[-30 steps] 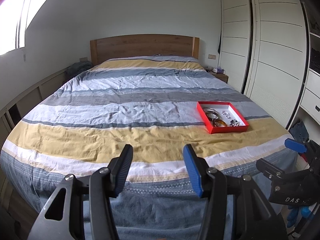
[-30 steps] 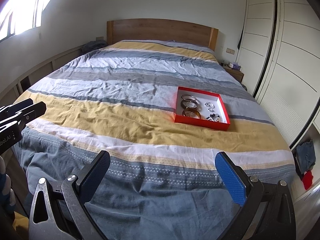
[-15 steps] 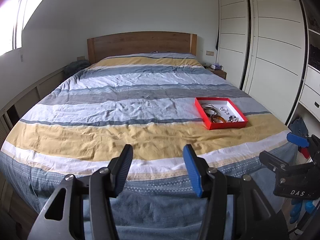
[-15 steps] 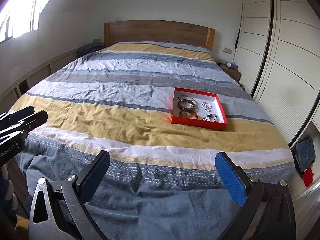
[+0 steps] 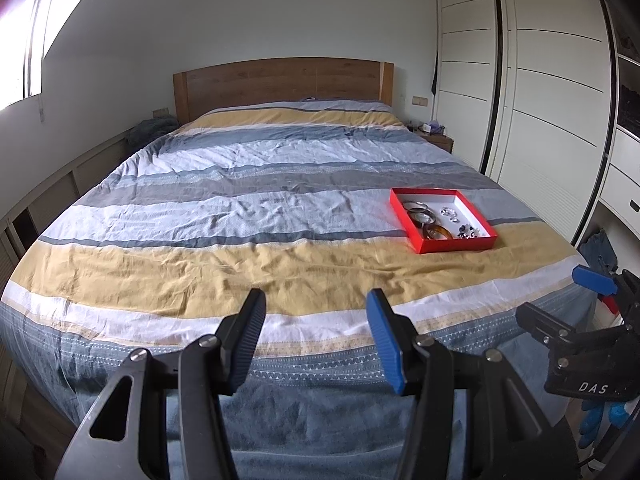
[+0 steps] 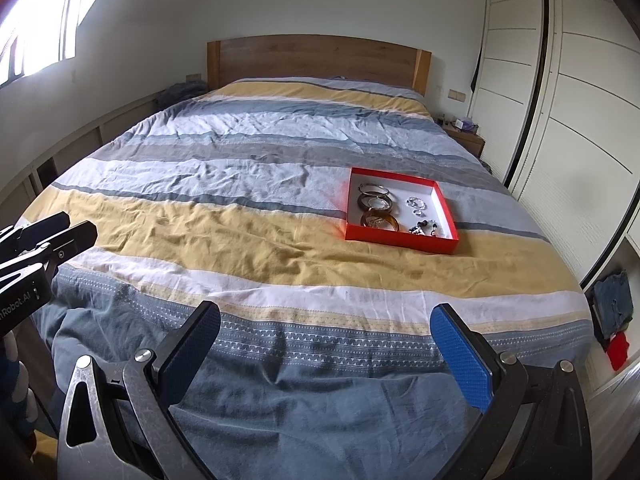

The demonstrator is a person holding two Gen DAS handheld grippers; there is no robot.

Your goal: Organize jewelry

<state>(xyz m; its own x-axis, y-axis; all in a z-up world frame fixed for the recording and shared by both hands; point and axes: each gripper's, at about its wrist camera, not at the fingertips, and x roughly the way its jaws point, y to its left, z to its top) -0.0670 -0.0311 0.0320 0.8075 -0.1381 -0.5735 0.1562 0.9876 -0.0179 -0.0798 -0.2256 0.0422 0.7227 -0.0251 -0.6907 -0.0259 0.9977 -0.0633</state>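
Red tray (image 6: 401,239) on striped bed (image 6: 224,236), right side: bangles (image 6: 376,206) stacked along left, small pieces (image 6: 420,216) right. Left claw (image 5: 316,342) parted, right claw (image 6: 328,356) wide, both bare, well short. Sorted or awaiting sorting: undecidable.

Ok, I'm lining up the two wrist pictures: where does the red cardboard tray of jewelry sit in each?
Left wrist view: the red cardboard tray of jewelry sits right of centre, on the striped duvet.
Right wrist view: the tray sits right of centre, about mid-height.
Shared landmark: the wooden headboard behind the bed.
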